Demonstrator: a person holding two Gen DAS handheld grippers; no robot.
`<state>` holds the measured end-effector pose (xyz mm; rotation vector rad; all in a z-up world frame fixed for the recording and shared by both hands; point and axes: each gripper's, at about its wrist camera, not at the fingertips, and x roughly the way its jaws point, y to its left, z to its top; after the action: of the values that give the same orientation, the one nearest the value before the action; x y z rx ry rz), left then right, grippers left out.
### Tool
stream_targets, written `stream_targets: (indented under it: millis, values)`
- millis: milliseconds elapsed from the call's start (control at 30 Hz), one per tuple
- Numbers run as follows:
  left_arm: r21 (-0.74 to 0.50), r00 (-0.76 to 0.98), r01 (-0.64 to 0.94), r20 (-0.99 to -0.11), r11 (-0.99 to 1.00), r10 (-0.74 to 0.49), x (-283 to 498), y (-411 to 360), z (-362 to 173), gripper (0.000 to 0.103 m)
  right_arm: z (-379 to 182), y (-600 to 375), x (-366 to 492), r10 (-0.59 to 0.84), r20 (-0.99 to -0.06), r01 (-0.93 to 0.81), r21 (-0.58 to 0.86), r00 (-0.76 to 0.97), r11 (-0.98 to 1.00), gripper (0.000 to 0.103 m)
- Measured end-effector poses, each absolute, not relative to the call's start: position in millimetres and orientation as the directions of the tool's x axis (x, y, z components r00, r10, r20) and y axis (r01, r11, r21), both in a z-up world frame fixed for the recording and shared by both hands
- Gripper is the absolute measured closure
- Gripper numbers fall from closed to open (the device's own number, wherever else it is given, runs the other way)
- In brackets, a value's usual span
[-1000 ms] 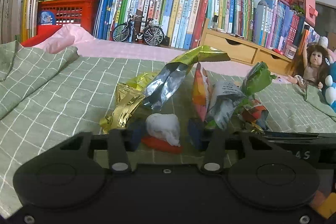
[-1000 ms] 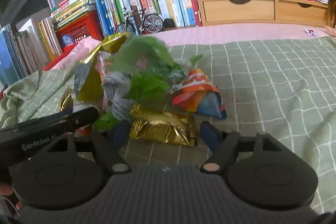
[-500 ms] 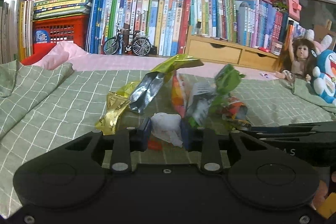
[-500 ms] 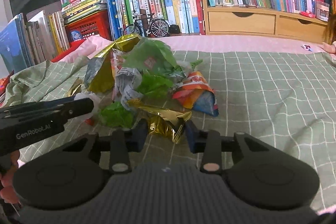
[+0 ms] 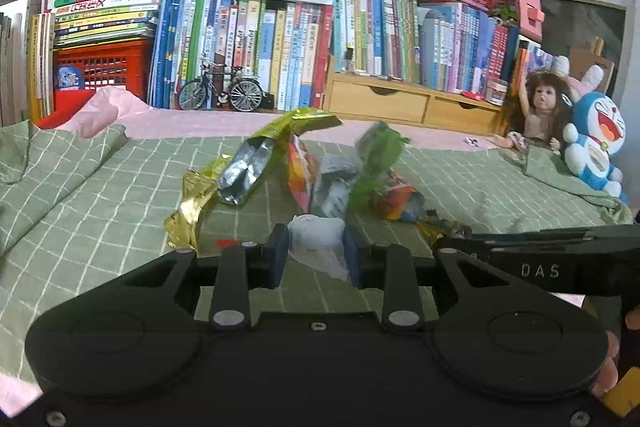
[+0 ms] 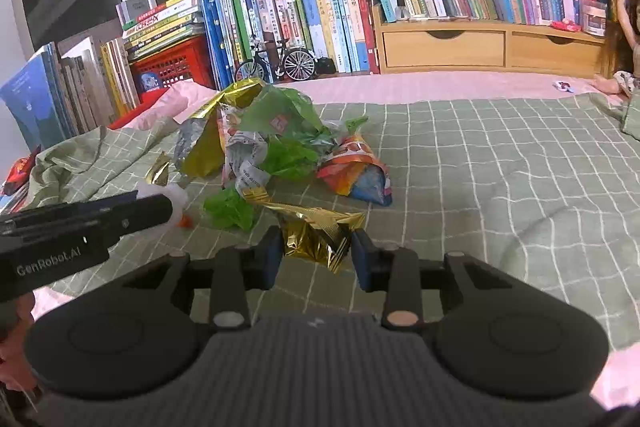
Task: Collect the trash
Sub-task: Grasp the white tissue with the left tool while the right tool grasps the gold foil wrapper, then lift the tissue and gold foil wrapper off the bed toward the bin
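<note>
Right wrist: gold wrapper point(image 6: 316, 237) crosswise

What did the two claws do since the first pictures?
The right claw closed on the gold wrapper and lifted it. The left claw tightened on the white tissue and raised it too. The other wrappers stayed piled on the green blanket.

Left tool point(image 5: 316, 259) clamped on white tissue point(image 5: 316, 239), right tool point(image 6: 316, 257) clamped on gold wrapper point(image 6: 316, 235), side by side
</note>
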<state>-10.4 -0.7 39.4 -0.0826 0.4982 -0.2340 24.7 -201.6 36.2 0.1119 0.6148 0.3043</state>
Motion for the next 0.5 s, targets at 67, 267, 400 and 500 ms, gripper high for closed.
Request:
stream_targets:
  millis: [67, 267, 400, 500]
  values:
    - [-0.136, 0.847, 0.213, -0.467, 0.967, -0.253, -15.3, -3.3, 39.3, 0.074, 38.4, -203.7, 18.1, 0.312, -0.547, -0.247, 0.191, 0.777, 0.95, 0.062]
    - [-0.127, 0.839, 0.251, -0.465, 0.96, -0.281, -33.4, -11.9, 41.5, 0.074, 43.7, -211.7, -3.2, 0.312, -0.543, -0.251, 0.185, 0.78, 0.95, 0.062]
    - [-0.123, 0.829, 0.279, -0.469, 0.952, -0.303, -45.4, -17.8, 42.0, 0.074, 45.6, -216.3, -17.4, 0.311, -0.542, -0.252, 0.182, 0.781, 0.95, 0.062]
    - [-0.124, 0.823, 0.291, -0.473, 0.949, -0.315, -55.0, -20.5, 41.5, 0.074, 45.8, -219.3, -27.0, 0.316, -0.545, -0.254, 0.188, 0.777, 0.949, 0.062]
